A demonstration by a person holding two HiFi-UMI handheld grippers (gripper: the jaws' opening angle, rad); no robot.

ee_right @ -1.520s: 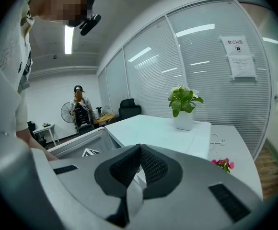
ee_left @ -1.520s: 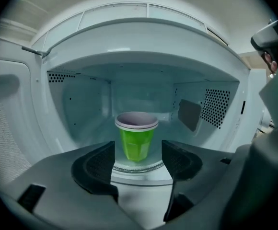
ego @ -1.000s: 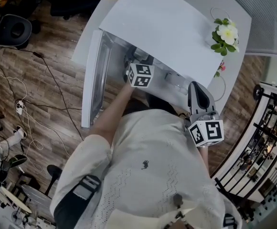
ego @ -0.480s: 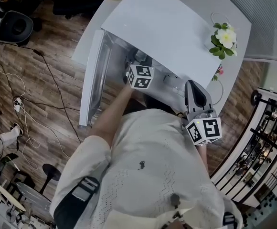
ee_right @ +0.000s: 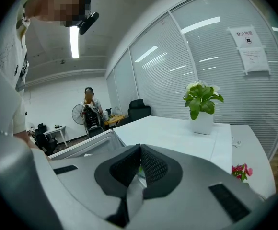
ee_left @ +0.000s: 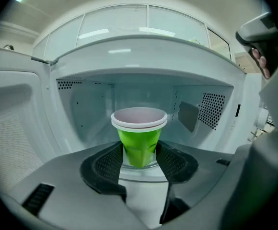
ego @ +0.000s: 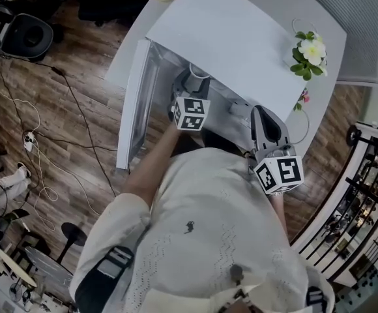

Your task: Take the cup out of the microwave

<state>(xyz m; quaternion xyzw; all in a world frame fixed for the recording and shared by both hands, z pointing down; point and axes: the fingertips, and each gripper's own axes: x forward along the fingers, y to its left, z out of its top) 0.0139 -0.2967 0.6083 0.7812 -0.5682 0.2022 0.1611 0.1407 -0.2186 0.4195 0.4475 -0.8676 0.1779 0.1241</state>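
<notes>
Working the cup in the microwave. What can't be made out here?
Base of the cup: left gripper view, hidden behind the left gripper; lifted or resting unclear.
Contents of the cup: same view, too side-on past the rim.
Cavity of the microwave: head view, covered by its own top; only the cup's rim shows.
Print on the wall notice: right gripper view, too small to read.

Wood-plank floor point(ego: 65, 109) with loose cables point(ego: 38, 165) trailing across it, white table point(ego: 329, 15) carrying a potted plant point(ee_right: 202, 104), glass partition with closed blinds point(ee_right: 211, 51) behind, ceiling strip light point(ee_right: 74, 41) lit, black office chair point(ee_right: 139, 110) and standing fan point(ee_right: 77, 113) further back.
</notes>
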